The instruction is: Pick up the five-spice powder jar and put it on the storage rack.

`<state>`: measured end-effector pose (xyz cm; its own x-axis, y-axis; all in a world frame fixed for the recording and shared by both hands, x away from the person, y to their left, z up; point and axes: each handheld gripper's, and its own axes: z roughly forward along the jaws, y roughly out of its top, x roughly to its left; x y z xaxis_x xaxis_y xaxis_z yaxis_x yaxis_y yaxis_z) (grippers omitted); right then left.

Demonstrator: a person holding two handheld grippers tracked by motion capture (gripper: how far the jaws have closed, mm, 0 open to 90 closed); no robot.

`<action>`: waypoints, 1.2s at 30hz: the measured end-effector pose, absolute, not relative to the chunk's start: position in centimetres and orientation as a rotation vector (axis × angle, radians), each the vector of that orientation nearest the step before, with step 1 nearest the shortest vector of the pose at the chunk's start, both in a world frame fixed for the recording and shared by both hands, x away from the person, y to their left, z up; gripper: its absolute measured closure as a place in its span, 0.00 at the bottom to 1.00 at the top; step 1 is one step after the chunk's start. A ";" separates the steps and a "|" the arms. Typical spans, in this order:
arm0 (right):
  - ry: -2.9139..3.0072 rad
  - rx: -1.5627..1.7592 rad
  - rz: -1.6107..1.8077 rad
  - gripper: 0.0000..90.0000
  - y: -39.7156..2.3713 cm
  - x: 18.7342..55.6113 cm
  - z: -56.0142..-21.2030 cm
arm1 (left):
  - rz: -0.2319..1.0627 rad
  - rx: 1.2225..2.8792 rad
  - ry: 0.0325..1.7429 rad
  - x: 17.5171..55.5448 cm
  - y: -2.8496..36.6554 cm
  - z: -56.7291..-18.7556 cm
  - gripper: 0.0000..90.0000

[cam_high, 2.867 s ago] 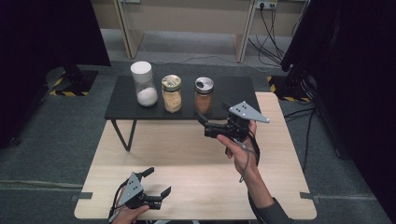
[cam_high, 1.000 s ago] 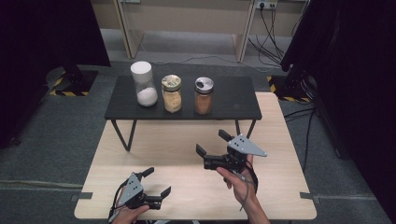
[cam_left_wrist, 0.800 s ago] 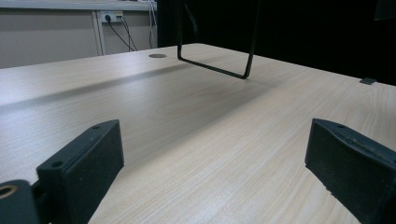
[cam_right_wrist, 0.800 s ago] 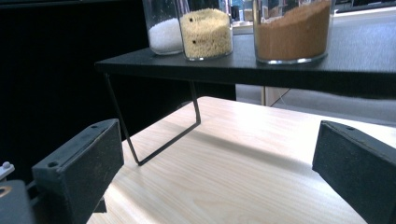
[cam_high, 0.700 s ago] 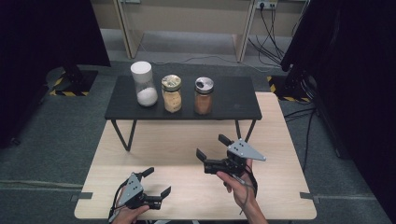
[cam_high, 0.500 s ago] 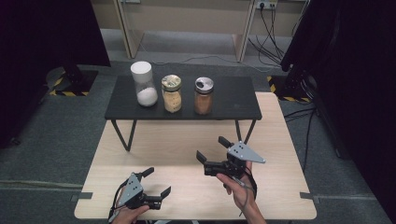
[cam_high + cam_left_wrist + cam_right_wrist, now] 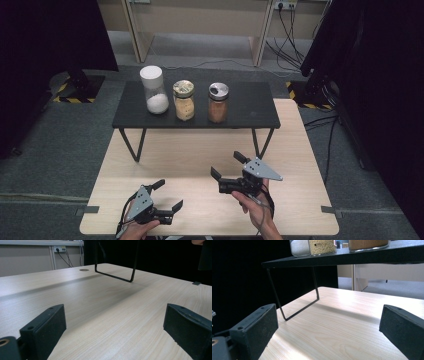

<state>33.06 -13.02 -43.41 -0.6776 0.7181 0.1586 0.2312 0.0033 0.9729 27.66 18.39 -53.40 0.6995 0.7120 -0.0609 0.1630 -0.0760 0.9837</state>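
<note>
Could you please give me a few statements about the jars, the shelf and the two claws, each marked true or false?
1. Three jars stand in a row on the black raised shelf. True.
2. The right claw is shut on the brown-filled glass jar with a silver lid. False: it is open and empty, low over the light wooden table, apart from the jars.
3. The left claw is open with nothing between its jaws. True.
4. The tall clear jar with a white lid lies on its side. False: it stands upright at the left end of the row.
5. The glass jar of yellow grains stands in the middle. True.
</note>
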 end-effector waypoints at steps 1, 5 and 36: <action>1.902 0.976 1.719 0.02 -13.0 33.0 -43.5 | 0.527 1.615 0.726 27.7 18.4 -53.4 0.04; 1.903 0.969 1.717 0.02 -13.0 32.9 -44.0 | 0.527 1.614 0.727 27.7 18.4 -53.4 0.04; 1.977 1.026 1.675 0.03 -13.8 31.6 -49.0 | 0.527 1.617 0.728 27.7 18.4 -53.4 0.04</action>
